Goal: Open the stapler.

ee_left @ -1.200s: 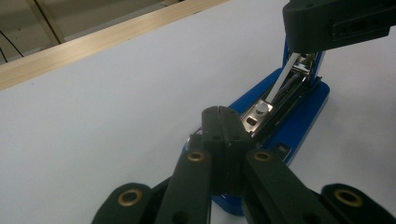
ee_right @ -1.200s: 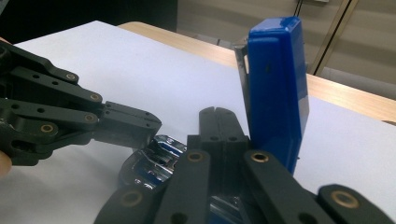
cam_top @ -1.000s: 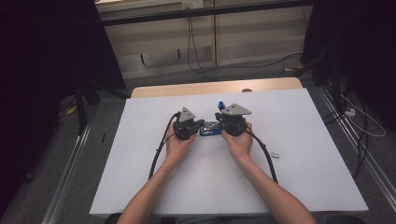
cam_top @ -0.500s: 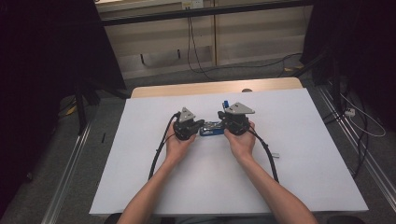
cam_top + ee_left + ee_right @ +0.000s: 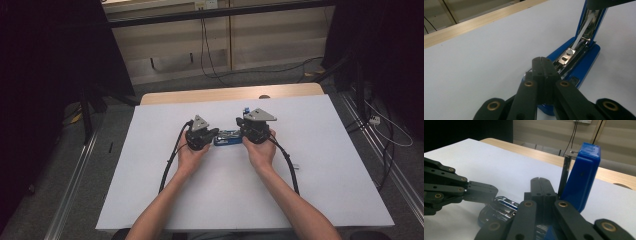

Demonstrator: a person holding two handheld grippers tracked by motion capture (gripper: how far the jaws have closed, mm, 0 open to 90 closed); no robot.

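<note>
Stapler: blue metal stapler [image 5: 227, 137], lid raised, mid-table.
Left gripper [image 5: 541, 59]: jaws pressed together, on its left end.
Right gripper [image 5: 540, 180]: jaws together, beside lid.

The black right gripper [image 5: 242, 131] has been shifted slightly rightward in the high view, and the raised lid [image 5: 246, 109] of the blue plastic stapler [image 5: 227, 137] with it. The gap between the 2 grippers has been widened a little.
</note>
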